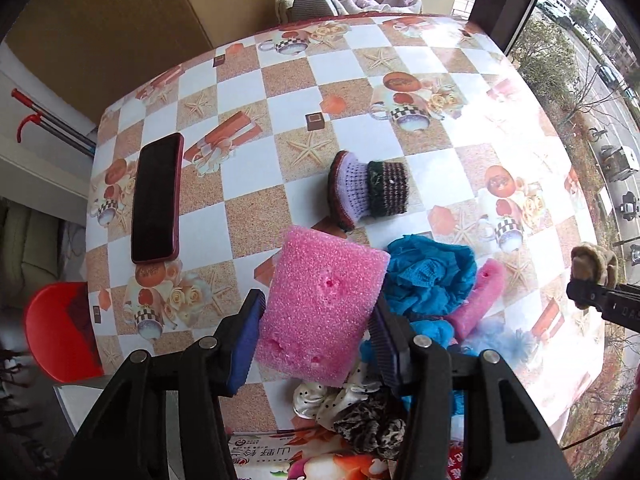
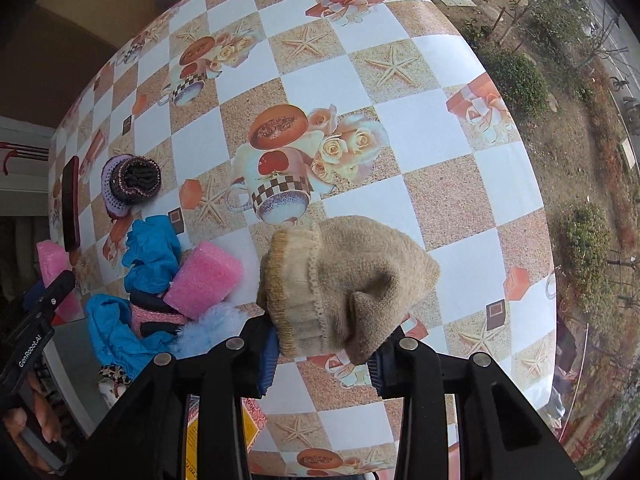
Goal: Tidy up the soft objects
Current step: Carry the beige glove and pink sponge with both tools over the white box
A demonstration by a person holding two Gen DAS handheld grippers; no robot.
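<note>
One checkered tablecloth [image 2: 400, 128] beside window [image 1: 580, 80]

"GenRobot.AI" is printed in white on the left claw's black body [image 2: 30, 354]. Chinese characters, upside down, mark the box [image 1: 264, 454] below the desk edge.

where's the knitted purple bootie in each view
Left wrist view: the knitted bootie lies near the centre, on its side, just beyond the pink sponge in the left tool.
Right wrist view: the bootie sits at the far left, cuff opening facing the camera.
Shared landmark: the dark phone, left of it in both.
</note>
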